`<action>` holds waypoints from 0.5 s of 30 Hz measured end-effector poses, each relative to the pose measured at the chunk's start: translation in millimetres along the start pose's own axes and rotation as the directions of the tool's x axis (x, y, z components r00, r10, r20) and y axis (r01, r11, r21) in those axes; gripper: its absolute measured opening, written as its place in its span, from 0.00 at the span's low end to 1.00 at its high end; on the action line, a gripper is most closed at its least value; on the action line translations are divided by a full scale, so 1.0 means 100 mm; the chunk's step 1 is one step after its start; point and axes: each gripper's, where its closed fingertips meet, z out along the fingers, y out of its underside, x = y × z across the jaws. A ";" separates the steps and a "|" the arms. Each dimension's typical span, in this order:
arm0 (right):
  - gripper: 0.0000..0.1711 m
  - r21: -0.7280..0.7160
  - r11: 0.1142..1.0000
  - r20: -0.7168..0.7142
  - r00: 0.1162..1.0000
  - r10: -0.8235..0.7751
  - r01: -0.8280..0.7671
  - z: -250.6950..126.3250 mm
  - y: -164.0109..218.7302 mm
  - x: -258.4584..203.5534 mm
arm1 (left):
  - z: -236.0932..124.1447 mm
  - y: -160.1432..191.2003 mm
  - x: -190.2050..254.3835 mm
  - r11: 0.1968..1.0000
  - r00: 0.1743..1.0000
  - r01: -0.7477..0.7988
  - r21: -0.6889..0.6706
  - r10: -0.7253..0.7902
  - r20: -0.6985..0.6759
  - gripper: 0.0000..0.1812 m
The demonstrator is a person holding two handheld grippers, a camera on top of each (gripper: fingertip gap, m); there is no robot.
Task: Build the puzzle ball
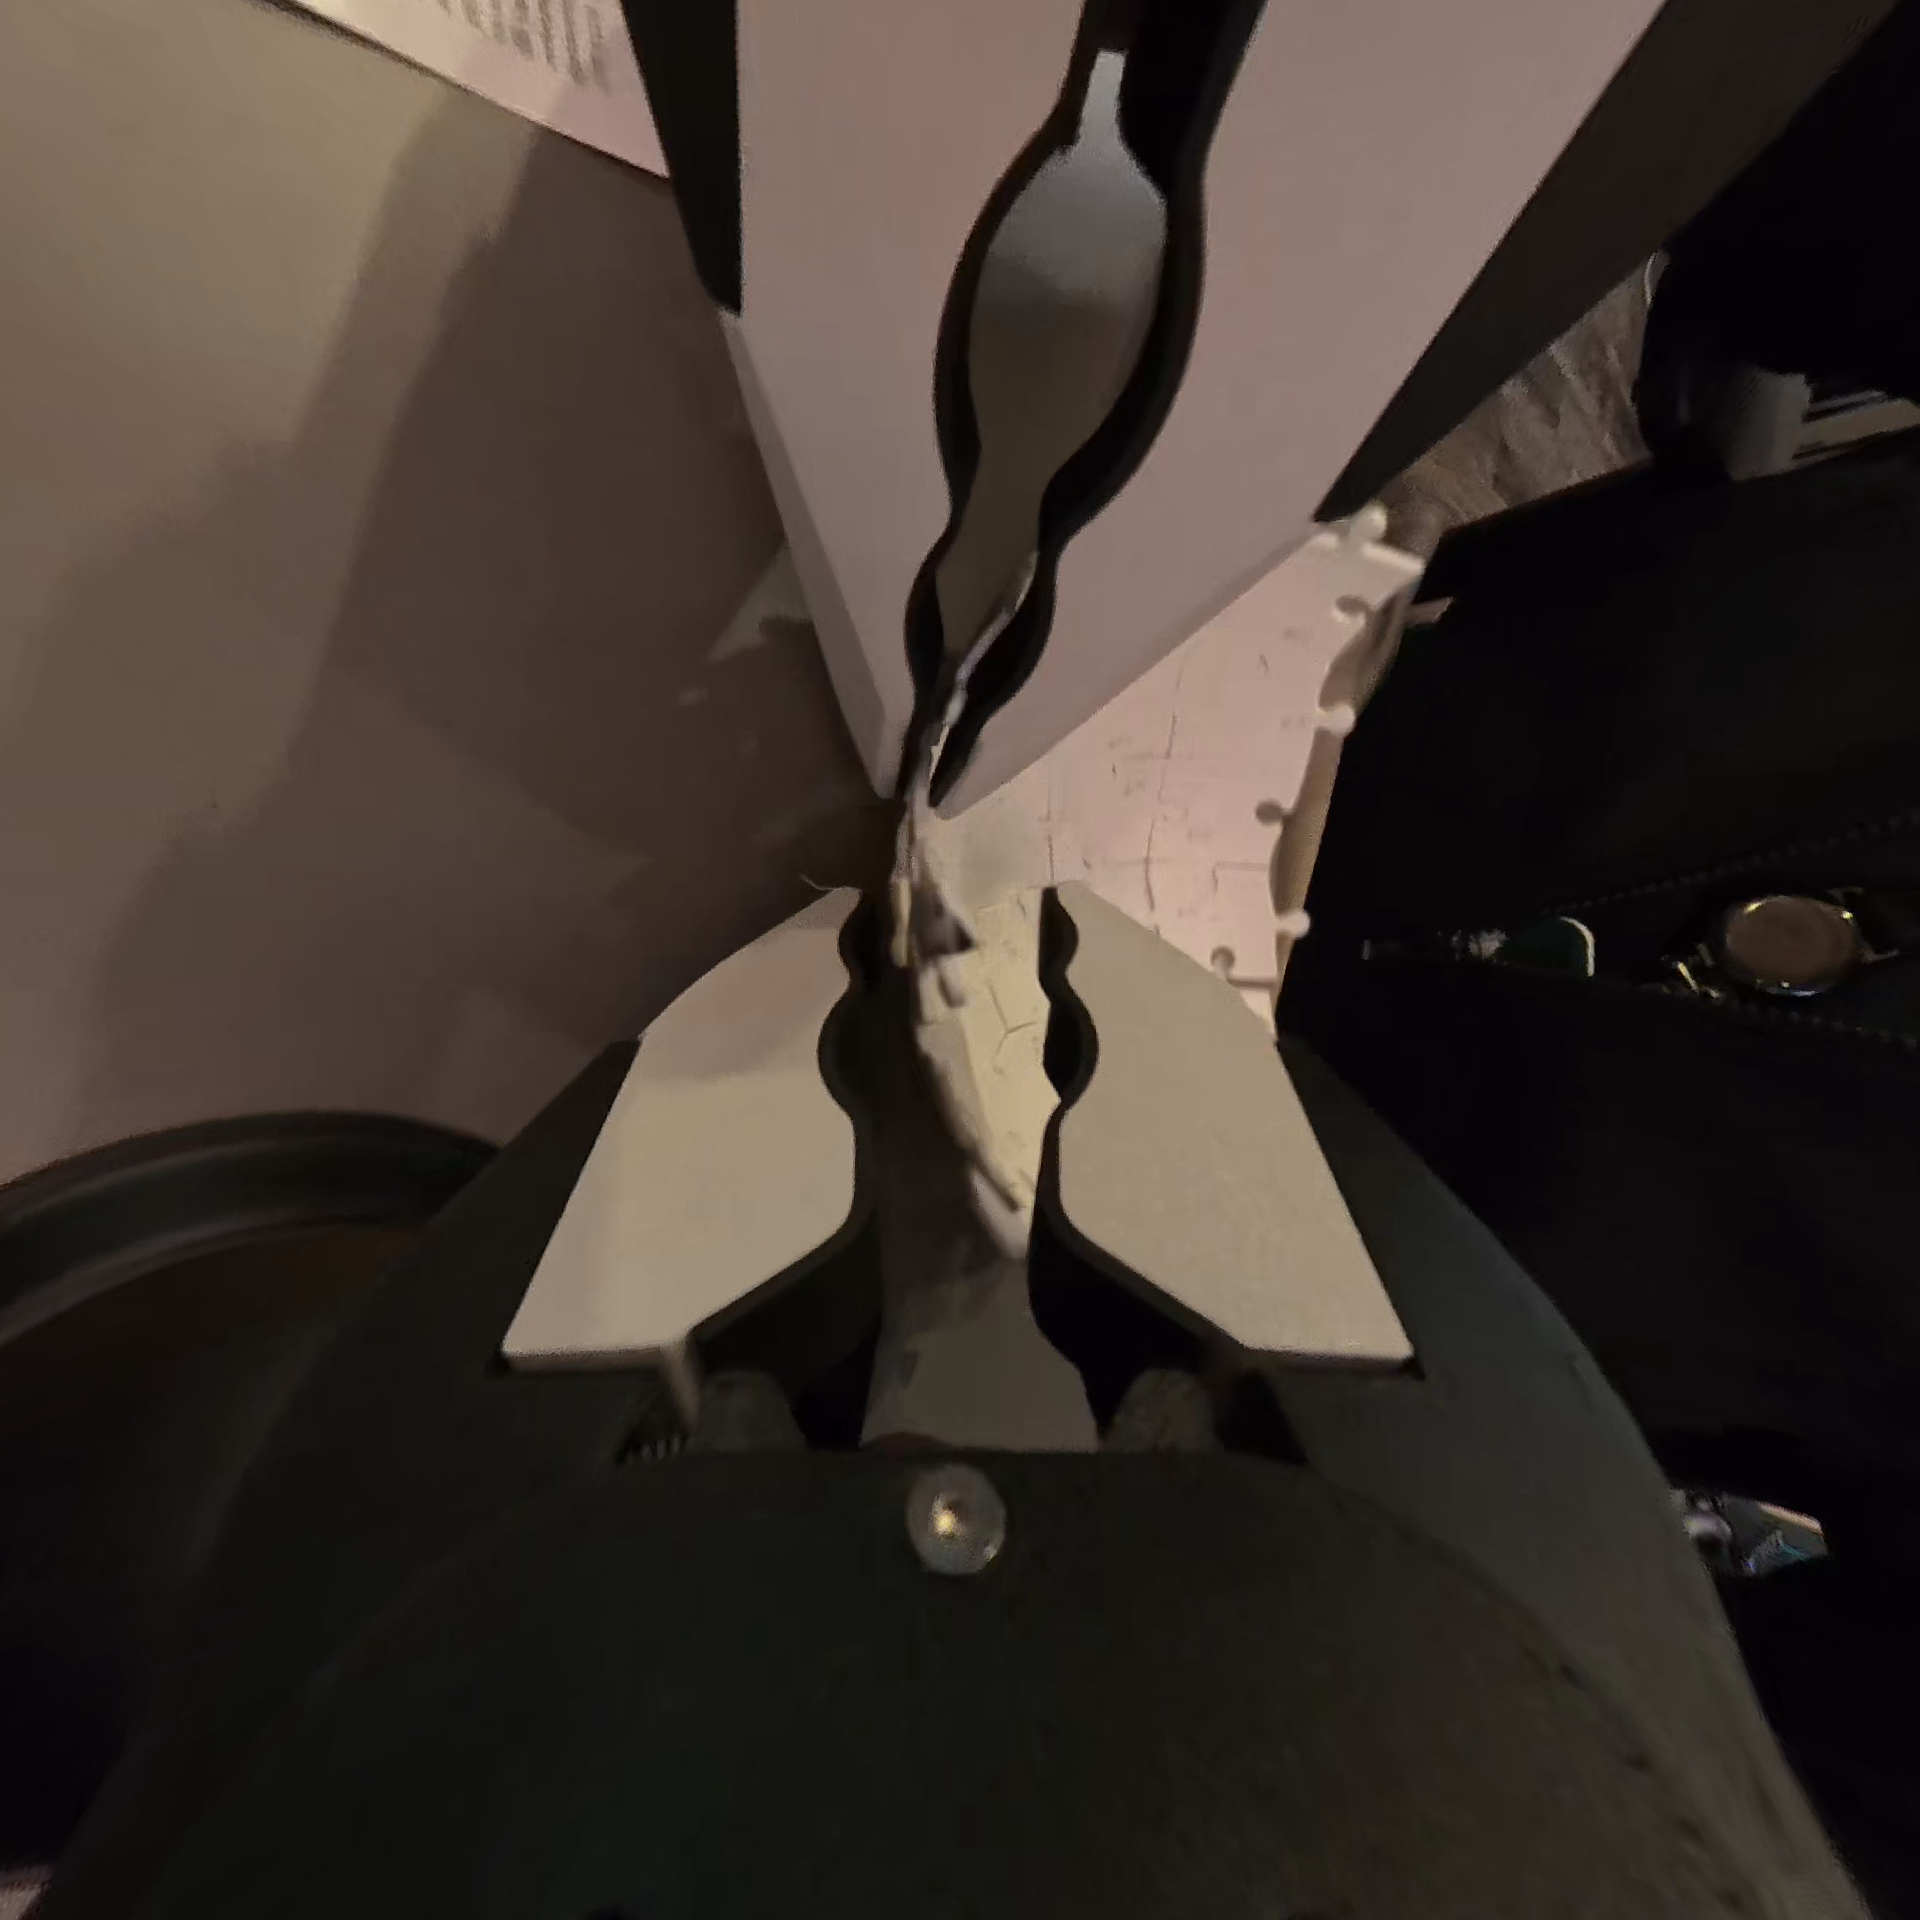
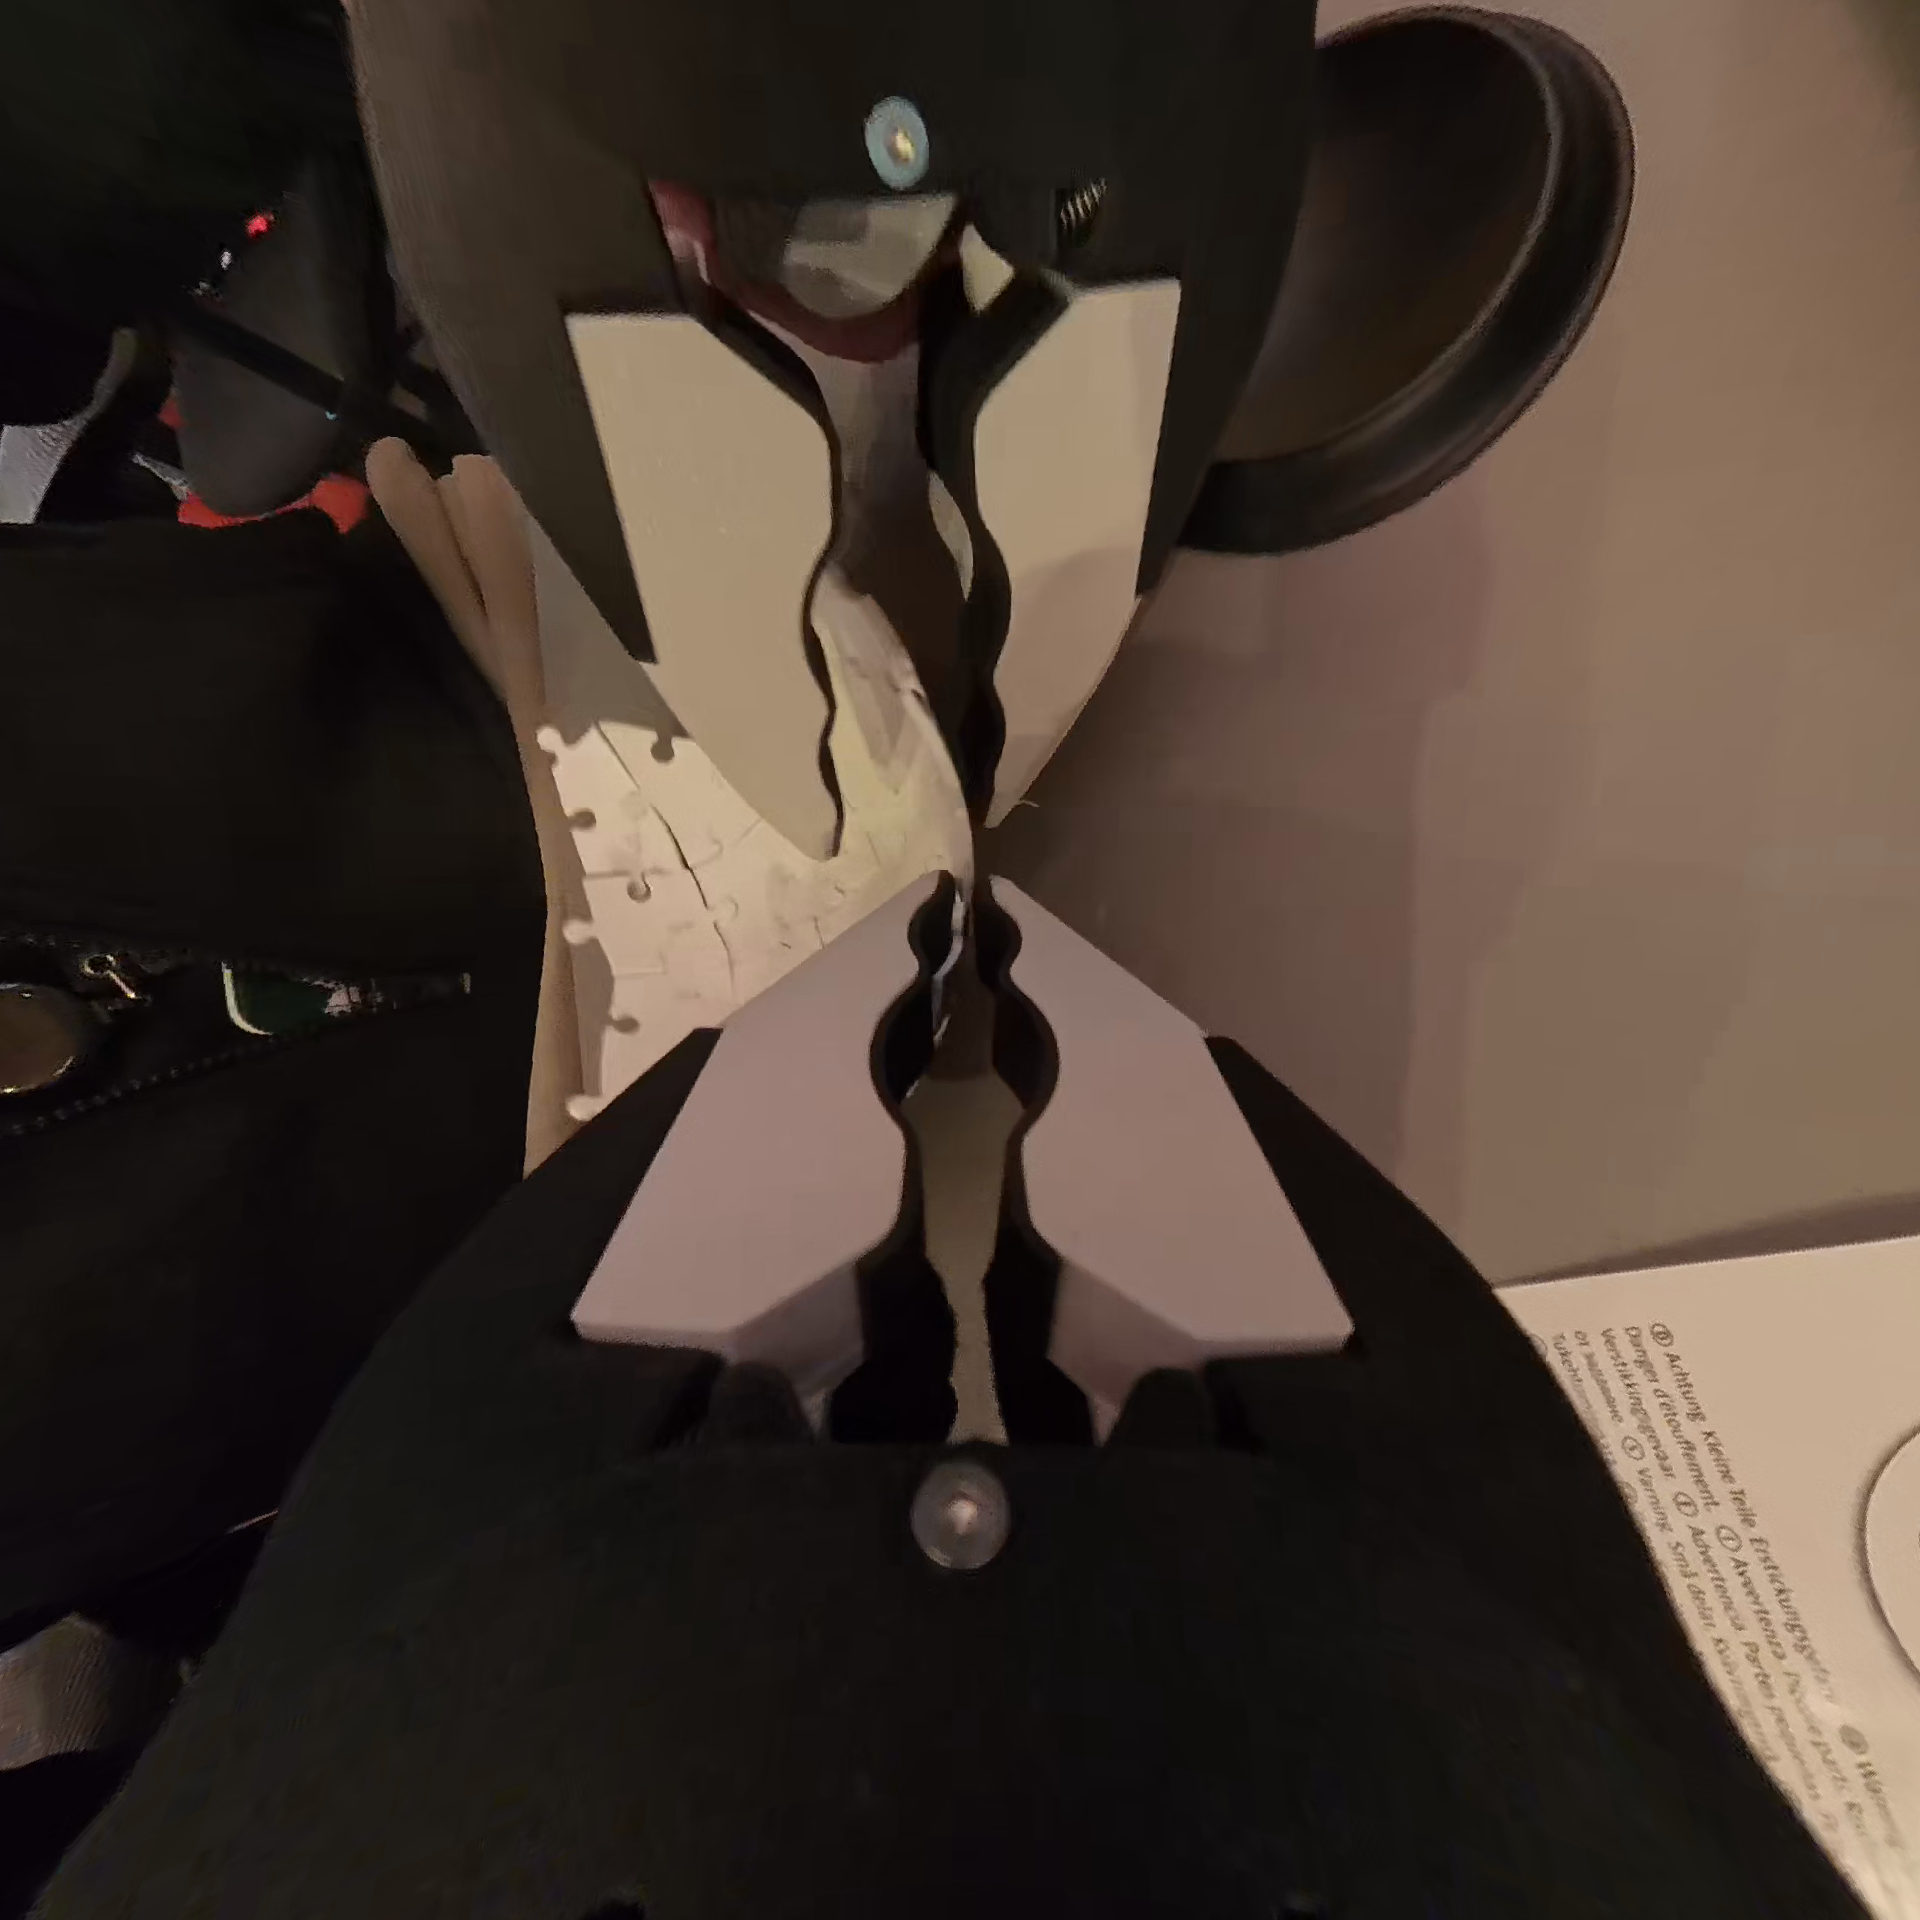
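The partly built puzzle ball is a curved white shell of joined pieces with knobbed edges, seen from its inner side; it also shows in the right wrist view. My left gripper is shut on the shell's edge, which runs between its white pads. My right gripper is shut on a thin single puzzle piece and holds it tip to tip against the shell's edge by the left gripper. In the left wrist view the right gripper comes down from above with the piece.
A round black dish sits on the pale table, also seen at the right wrist view's top right. A printed white sheet lies under the right gripper. A black zipped bag borders the shell's far side. The grippers are tip to tip, or close to it. The round black dish sits 9 cm or so from the ends of my left fingers.
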 end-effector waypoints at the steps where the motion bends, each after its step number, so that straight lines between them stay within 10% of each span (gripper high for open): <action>1: 0.01 0.005 1.000 0.001 1.000 -0.011 0.011 0.00 -0.01 -0.02 | 0.02 0.03 0.00 1.000 1.000 -0.002 -0.021 0.002 -0.002 0.14; 15: 0.05 -0.016 1.000 -0.013 1.000 0.016 -0.016 0.00 0.01 0.00 | 0.04 0.06 -0.05 0.999 1.000 -0.004 -0.038 0.005 0.018 0.02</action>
